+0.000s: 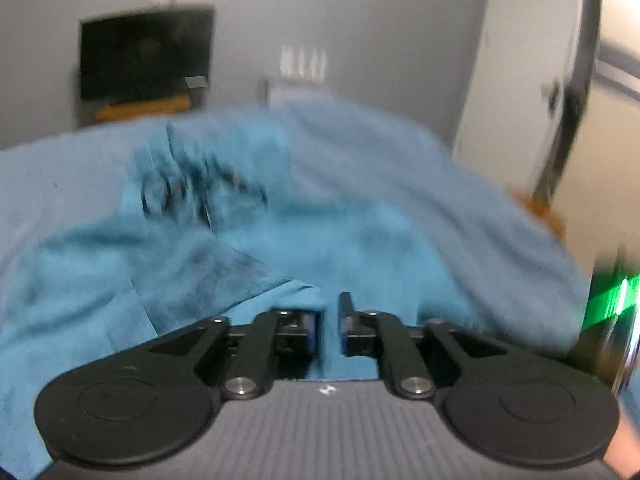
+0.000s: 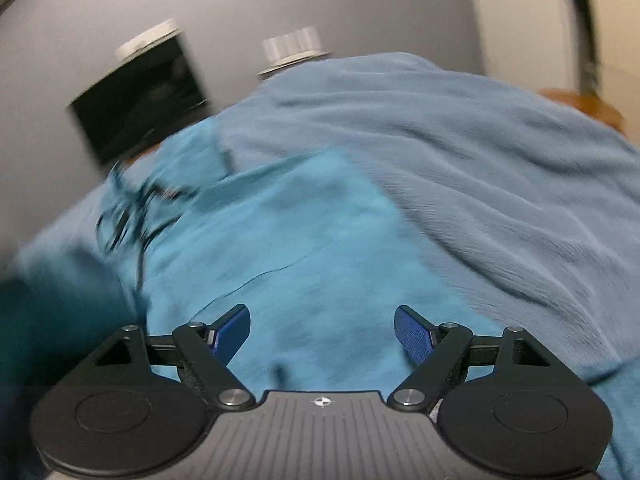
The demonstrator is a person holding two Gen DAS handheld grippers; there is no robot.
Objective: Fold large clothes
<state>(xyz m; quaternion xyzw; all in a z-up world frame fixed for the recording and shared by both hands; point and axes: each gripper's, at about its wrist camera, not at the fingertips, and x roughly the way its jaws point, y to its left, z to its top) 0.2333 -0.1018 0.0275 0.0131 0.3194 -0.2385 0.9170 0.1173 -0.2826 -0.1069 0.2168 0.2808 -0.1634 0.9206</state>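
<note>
While left gripper (image 1: 329, 322) pinches teal shirt (image 1: 280, 240), right gripper (image 2: 322, 334) gapes.

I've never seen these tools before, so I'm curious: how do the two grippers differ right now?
The left gripper has its blue fingers nearly closed, pinching a fold of the teal garment; the right gripper has its fingers spread wide and holds nothing. The left one has cloth between its pads, while the right one has cloth only beyond them. Both share black linkages, blue pads and a ribbed grey body.
</note>
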